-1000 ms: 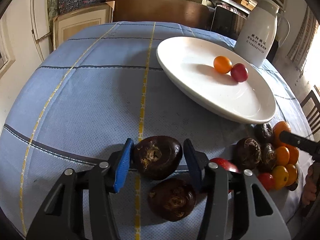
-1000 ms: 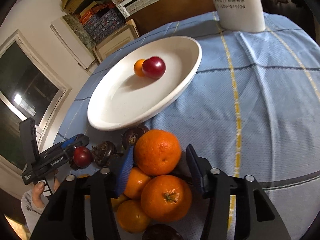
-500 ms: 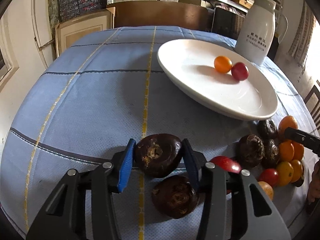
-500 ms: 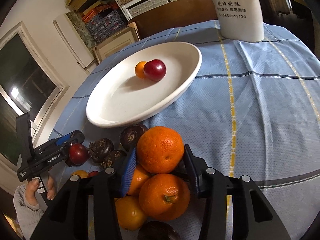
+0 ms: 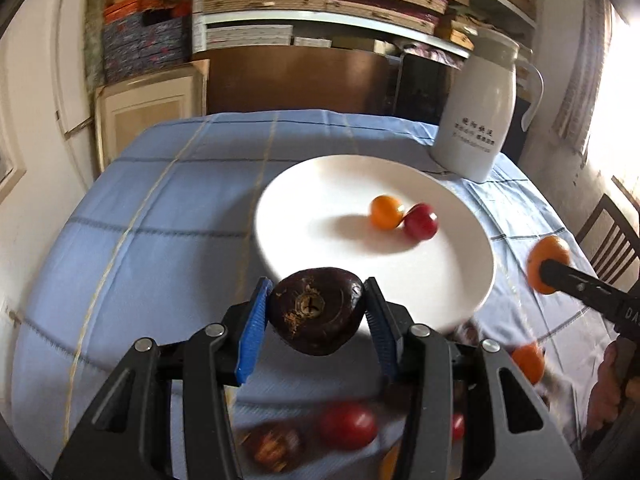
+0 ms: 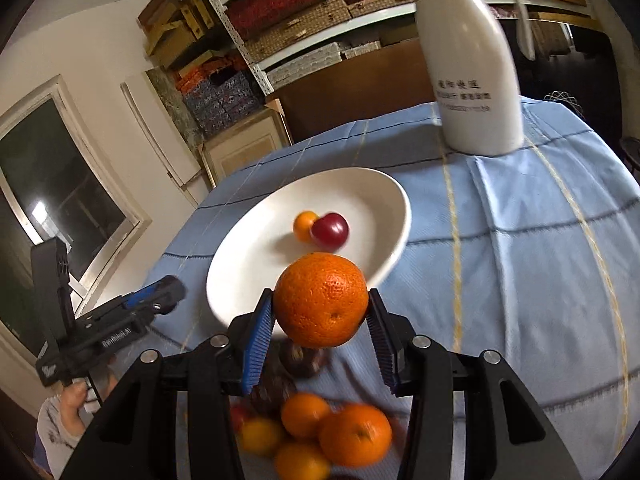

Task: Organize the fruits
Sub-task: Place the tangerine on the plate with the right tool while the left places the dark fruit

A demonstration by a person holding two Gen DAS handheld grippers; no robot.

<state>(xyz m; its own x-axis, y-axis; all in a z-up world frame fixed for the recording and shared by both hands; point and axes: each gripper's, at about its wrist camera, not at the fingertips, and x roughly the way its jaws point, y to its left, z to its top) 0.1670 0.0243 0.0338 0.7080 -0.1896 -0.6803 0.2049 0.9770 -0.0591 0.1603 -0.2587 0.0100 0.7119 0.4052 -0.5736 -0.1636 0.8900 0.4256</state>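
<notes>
While the left gripper [image 5: 316, 314] is squeezing a dark brown fruit [image 5: 316, 310] above the white plate [image 5: 460, 304], only the right camera is showing the right gripper [image 6: 320, 318] pinching an orange [image 6: 321, 300] over the fruit pile [image 6: 320, 436] on the blue tablecloth [image 6: 520, 260]

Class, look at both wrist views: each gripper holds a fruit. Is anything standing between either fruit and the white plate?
Nothing visible. The dark fruit in the left gripper and the orange in the right gripper both hang at the white plate's near rim; the two small fruits leave bare plate.
</notes>
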